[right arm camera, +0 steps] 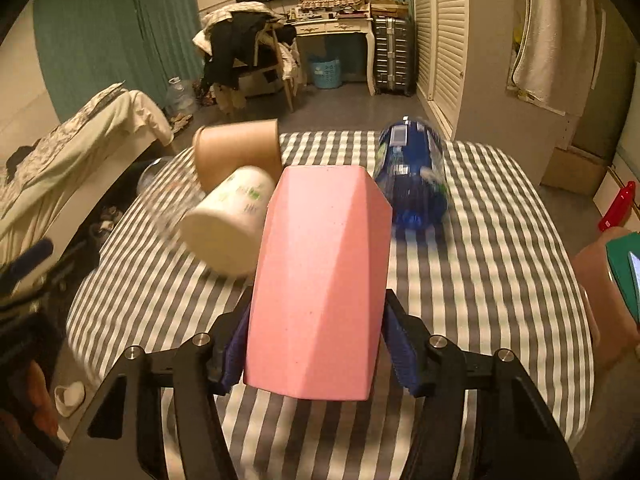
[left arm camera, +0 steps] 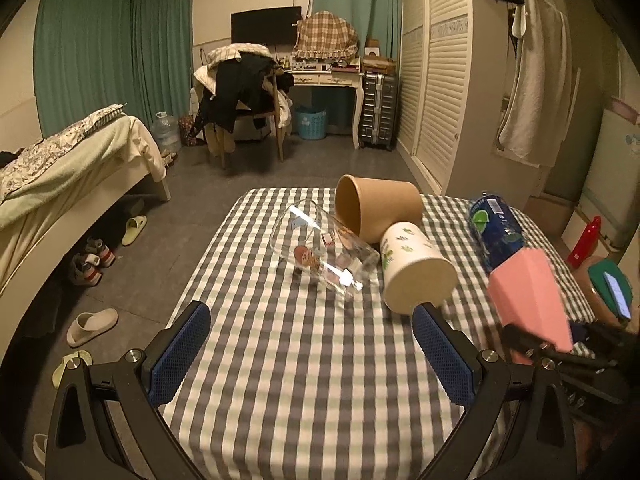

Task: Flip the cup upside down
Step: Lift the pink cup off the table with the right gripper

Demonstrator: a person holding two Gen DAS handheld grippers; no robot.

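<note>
My right gripper (right arm camera: 316, 344) is shut on a pink faceted cup (right arm camera: 320, 280) and holds it lying along the fingers above the checked table (right arm camera: 500, 280). The pink cup also shows in the left wrist view (left arm camera: 532, 300), at the right, with the right gripper behind it. My left gripper (left arm camera: 312, 348) is open and empty over the table's near part. In front of it lie a clear glass (left arm camera: 324, 252), a brown paper cup (left arm camera: 376, 206) and a white paper cup with green print (left arm camera: 416, 268), all on their sides.
A blue plastic bottle (right arm camera: 412, 176) lies on the table's far right. A green phone (right arm camera: 624, 272) and a red object (right arm camera: 618, 208) are off the right edge. A bed (left arm camera: 60, 176) and slippers (left arm camera: 92, 324) are on the left, below the table edge.
</note>
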